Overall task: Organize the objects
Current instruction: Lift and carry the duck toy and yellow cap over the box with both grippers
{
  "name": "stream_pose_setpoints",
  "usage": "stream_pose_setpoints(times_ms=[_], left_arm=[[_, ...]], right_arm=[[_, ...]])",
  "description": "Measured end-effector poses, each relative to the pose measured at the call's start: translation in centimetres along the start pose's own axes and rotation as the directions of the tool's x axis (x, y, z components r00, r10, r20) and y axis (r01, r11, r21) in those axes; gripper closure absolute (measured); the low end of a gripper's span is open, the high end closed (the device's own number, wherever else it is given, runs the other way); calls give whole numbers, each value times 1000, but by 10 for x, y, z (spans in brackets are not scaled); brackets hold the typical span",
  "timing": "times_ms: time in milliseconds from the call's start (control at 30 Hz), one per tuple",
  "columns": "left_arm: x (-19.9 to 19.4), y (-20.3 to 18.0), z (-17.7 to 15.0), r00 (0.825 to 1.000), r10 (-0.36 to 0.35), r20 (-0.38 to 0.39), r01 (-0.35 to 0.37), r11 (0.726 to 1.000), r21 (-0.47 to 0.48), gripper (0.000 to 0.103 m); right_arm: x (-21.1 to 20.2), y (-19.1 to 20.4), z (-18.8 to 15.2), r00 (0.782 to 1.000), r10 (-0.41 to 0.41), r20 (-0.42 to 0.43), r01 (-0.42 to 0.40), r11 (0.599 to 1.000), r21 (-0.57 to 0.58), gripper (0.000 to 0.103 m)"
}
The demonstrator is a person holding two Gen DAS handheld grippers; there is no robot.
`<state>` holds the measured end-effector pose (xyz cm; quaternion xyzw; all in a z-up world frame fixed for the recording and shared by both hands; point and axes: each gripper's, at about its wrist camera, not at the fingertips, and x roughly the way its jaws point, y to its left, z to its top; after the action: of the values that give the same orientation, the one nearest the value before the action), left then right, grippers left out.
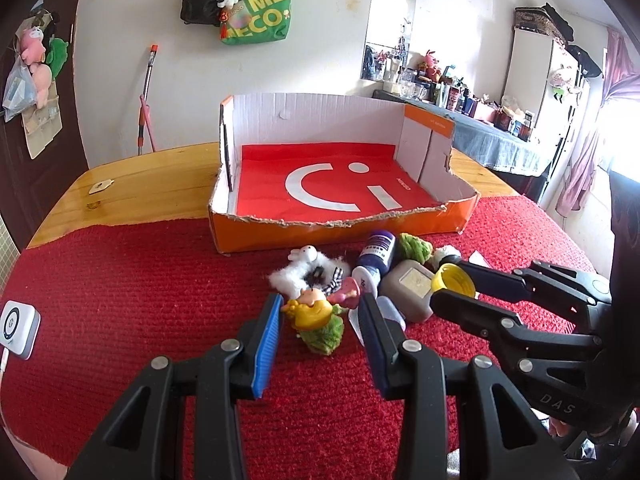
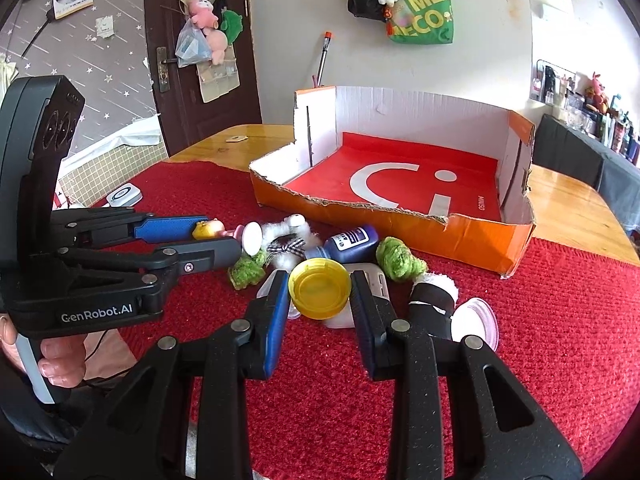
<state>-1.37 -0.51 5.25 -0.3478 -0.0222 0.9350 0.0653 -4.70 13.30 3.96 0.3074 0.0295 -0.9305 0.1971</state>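
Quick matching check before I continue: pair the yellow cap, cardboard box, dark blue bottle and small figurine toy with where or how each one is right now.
1 yellow cap
2 cardboard box
3 dark blue bottle
4 figurine toy

A lying on its side on the red mat
B between the left gripper pads
C clamped by the right gripper
D nothing inside yet

Pairs: 1-C, 2-D, 3-A, 4-B

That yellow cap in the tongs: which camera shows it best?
The right wrist view. There the yellow cap faces the lens, open side up, gripped between the right tongs. The left wrist view shows the cap only from the side, smaller, partly hidden by those tongs' fingers.
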Motion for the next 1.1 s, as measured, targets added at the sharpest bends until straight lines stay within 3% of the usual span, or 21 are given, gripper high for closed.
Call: stream_pose_setpoints(times_ms=[800,1100], left_arm=[[19,-3,47,999,17,41,-19,998,52,62],[37,-1,66,1000,0,17,-1,999,52,62]], right_arm=[[6,-38,37,1000,-10,4,10,998,63,74],[18,-46,55,1000,-17,-4,17,998,53,74]])
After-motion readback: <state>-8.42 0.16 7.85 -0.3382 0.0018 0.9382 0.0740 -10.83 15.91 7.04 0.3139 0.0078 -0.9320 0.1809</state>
